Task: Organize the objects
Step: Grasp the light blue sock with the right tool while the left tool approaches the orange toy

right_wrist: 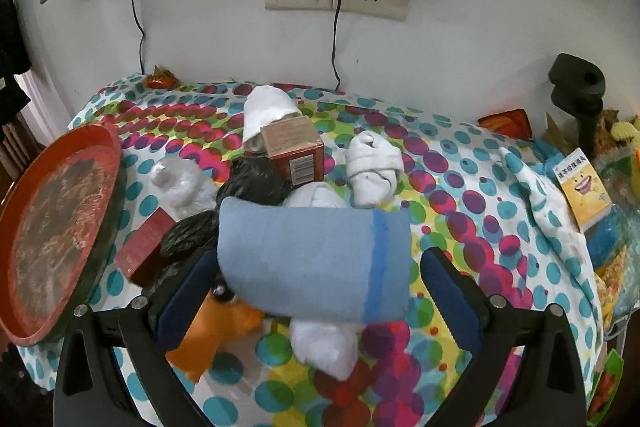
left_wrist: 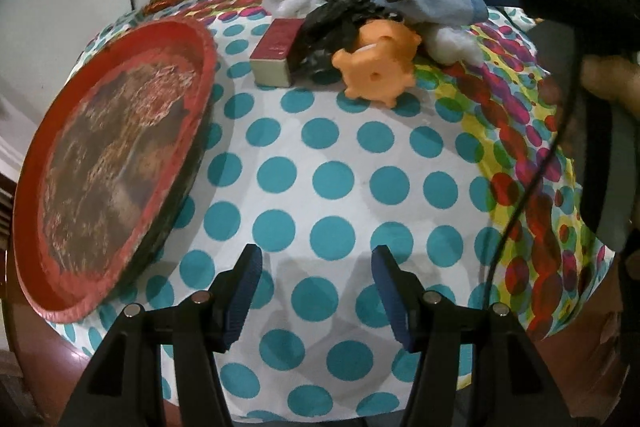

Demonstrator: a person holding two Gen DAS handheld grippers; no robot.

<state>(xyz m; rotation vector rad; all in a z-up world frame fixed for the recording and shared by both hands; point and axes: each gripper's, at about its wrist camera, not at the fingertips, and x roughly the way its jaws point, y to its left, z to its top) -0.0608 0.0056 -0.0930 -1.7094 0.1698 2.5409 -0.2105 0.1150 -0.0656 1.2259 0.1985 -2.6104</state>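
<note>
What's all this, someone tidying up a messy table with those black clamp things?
Yes. A person holds a clamp-like gripper in each hand over a spotted tablecloth. The right gripper stands wide around a rolled blue sock lying on the pile of clutter, not squeezing it. The left gripper is open and empty above bare cloth, beside a red tray.

Cloth, rubber, worn lacquer
Matt blue sock (right_wrist: 312, 263); smooth orange rubbery toy (left_wrist: 376, 63); scuffed red tray (left_wrist: 120, 163); printed tablecloth (left_wrist: 320, 179).

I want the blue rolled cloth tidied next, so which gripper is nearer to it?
Right. The right gripper straddles the blue rolled cloth, jaws open; the left gripper hovers over bare dotted tablecloth, well short of it.
</note>
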